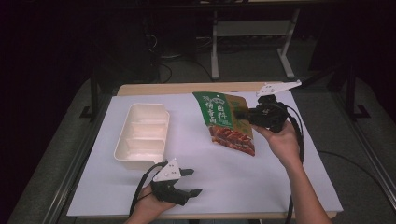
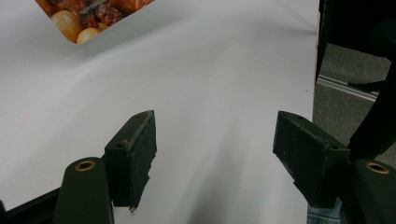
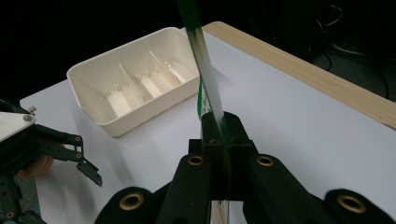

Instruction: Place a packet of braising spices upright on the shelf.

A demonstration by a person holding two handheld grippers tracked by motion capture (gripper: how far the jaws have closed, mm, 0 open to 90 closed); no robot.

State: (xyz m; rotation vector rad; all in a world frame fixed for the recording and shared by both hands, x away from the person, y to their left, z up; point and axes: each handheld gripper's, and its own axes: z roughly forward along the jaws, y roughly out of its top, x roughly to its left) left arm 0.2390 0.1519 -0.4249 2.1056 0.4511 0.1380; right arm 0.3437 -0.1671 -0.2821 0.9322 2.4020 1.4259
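White surface (image 1: 261, 186), dark room behind. My right tool (image 1: 246, 115) is clamped on the right edge of the green food pouch (image 1: 224, 122), held just above the surface beside the divided tray (image 1: 141, 135). Pouch looks light, floppy, slick (grip the sealed edge). Left tool (image 1: 190, 182) gapes, holding nothing.

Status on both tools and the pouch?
Right tool shut on pouch, lifted. Left tool open, holding nothing. Divided tray beside it; nothing in the way.

Black hand-held gripper (image 1: 190, 182) with brass rivets, grey three-cornered plate (image 1: 168, 171), trailing black cable (image 1: 140, 188), bare forearms
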